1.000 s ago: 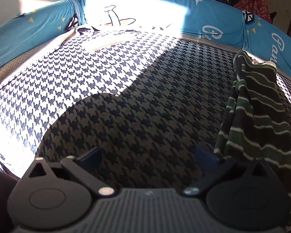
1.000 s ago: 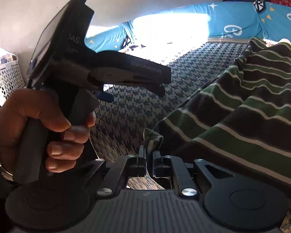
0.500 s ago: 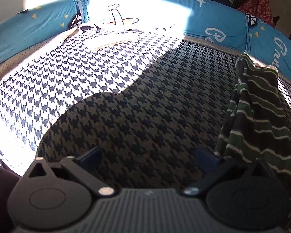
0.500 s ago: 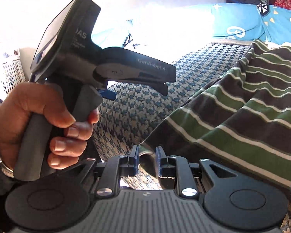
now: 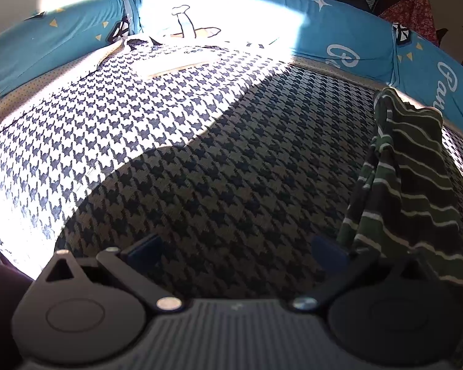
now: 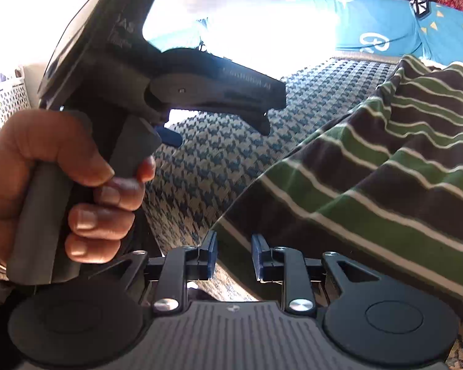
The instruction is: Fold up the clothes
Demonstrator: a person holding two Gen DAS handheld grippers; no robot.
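A dark shirt with green and white stripes [image 6: 370, 169] lies bunched on the black-and-white houndstooth cloth [image 5: 200, 154]. In the left wrist view the striped shirt [image 5: 410, 185] rises in a heap at the right. My right gripper [image 6: 234, 246] is low at its near edge and its jaws are opening. The shirt's edge lies between them, and the blue pads [image 6: 212, 248] stand apart from it. My left gripper [image 5: 236, 245] hovers over the houndstooth cloth, open wide with nothing between its fingers. A hand [image 6: 46, 169] grips its handle.
Blue printed cushions [image 5: 339, 30] ring the far side of the surface. A white perforated basket [image 6: 3, 101] stands at the left, and a pile of clothes [image 5: 410, 9] at the far right. Strong sunlight washes out the far left part of the cloth.
My right gripper's jaws have parted and let go of the striped shirt's corner, which has dropped onto the cloth. The left gripper has stayed put.
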